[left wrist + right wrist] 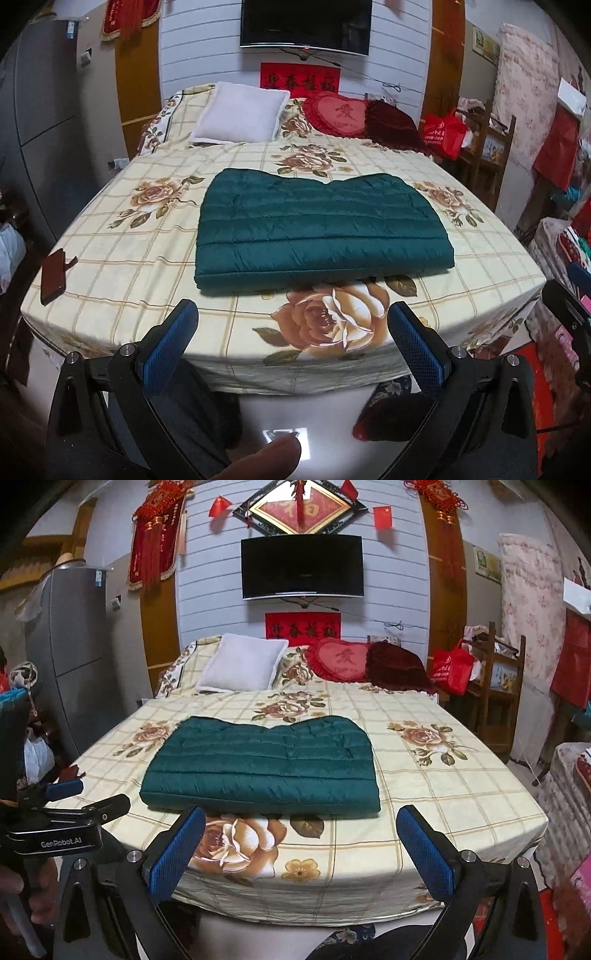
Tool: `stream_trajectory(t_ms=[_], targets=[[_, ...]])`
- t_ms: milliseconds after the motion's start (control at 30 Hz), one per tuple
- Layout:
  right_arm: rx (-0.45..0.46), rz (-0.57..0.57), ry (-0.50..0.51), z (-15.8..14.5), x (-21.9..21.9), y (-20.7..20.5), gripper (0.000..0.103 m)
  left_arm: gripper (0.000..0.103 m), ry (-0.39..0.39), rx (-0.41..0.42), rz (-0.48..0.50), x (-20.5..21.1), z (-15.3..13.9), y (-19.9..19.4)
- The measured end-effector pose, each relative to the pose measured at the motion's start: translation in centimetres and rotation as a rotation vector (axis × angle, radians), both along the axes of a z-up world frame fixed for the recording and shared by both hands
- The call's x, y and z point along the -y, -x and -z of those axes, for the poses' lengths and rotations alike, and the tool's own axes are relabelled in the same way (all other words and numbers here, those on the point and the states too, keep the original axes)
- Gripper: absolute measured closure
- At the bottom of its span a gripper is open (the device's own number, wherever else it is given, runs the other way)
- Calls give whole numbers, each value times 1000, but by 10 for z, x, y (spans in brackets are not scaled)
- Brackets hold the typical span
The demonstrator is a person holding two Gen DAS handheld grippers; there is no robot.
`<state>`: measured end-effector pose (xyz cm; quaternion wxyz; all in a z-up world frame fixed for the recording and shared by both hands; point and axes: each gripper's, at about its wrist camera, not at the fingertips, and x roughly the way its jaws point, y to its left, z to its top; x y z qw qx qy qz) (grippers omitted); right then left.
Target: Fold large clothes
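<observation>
A dark green quilted garment [317, 229] lies folded into a flat rectangle on the bed's floral sheet [140, 236], near the foot edge. It also shows in the right wrist view [262, 768]. My left gripper [293, 321] is open and empty, held back over the foot edge of the bed, short of the garment. My right gripper [301, 830] is open and empty, also back from the garment's near edge. The left gripper's body [55, 834] shows at the left of the right wrist view.
A dark phone [53, 275] lies at the bed's left edge. A white pillow [240, 112], a red heart cushion [338, 112] and a dark red cushion [393, 125] sit at the head. A grey fridge [66, 657] stands left; a wooden shelf [495, 686] and red bag [452, 666] stand right.
</observation>
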<state>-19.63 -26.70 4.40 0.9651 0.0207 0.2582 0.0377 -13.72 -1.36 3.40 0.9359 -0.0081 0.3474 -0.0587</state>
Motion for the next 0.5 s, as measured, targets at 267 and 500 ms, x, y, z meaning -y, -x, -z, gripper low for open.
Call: stream_trajectory(t_ms=[267, 500], targets=[[20, -27, 12, -8, -9, 5, 0, 0, 3, 24, -20, -8, -8, 7], [28, -43, 21, -13, -15, 7, 0, 0, 2, 28, -23, -10, -10, 7]])
